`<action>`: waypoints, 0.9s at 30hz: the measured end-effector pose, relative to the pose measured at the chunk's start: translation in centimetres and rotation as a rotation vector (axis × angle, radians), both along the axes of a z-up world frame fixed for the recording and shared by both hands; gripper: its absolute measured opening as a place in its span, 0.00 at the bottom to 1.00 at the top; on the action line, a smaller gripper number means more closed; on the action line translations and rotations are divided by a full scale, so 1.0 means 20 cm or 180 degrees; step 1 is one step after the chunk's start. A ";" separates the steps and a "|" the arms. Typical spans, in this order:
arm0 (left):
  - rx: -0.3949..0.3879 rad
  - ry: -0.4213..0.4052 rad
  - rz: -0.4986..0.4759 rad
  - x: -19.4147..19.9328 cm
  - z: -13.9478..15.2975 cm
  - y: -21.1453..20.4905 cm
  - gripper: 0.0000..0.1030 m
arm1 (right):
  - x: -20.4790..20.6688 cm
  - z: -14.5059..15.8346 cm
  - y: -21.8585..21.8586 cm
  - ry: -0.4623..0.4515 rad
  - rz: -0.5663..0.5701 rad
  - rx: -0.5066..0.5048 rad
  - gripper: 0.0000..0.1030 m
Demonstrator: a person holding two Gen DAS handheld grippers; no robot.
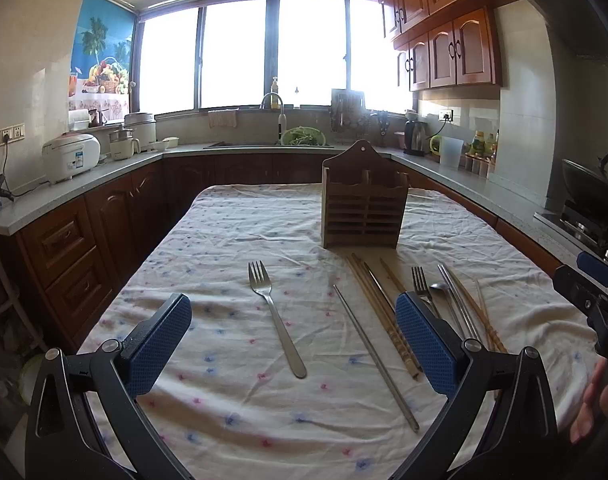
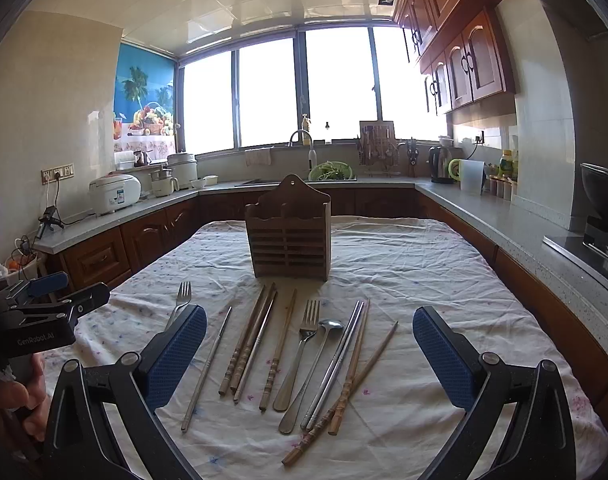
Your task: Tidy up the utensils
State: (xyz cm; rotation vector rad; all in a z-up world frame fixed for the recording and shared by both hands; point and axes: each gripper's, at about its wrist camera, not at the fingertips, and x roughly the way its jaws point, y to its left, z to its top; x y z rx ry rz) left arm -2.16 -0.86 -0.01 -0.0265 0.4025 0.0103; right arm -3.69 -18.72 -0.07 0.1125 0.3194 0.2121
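A wooden slatted utensil holder [image 1: 364,208] [image 2: 289,236] stands upright on the cloth-covered table. In front of it lie loose utensils. A steel fork [image 1: 275,316] lies apart on the left, between my left gripper's fingers. A single metal chopstick [image 1: 374,356] [image 2: 205,368] lies beside it. Further right lie wooden chopsticks [image 2: 247,344], another fork [image 2: 299,348], a spoon [image 2: 316,364] and steel chopsticks [image 2: 338,360]. My left gripper [image 1: 293,340] is open and empty above the table. My right gripper [image 2: 310,356] is open and empty above the utensil group.
The table has a white floral cloth [image 1: 231,240]. Kitchen counters run around it, with a rice cooker [image 1: 69,156], a sink [image 1: 271,142], a kettle [image 1: 414,136] and a stove with a wok [image 1: 588,192] at right. Each gripper shows at the other view's edge [image 2: 51,312].
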 end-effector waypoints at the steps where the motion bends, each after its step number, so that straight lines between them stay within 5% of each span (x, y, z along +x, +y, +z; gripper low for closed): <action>1: 0.0003 0.0002 -0.0001 0.00 0.00 0.00 1.00 | 0.00 0.00 0.00 0.0000 -0.0001 0.0004 1.00; 17: -0.0017 0.0058 -0.0018 0.03 -0.01 0.00 1.00 | 0.02 -0.01 -0.01 0.0039 0.0008 0.0041 1.00; 27: -0.0347 0.0575 -0.0163 0.24 -0.08 0.05 1.00 | 0.15 -0.03 -0.09 0.0305 -0.0006 0.0214 1.00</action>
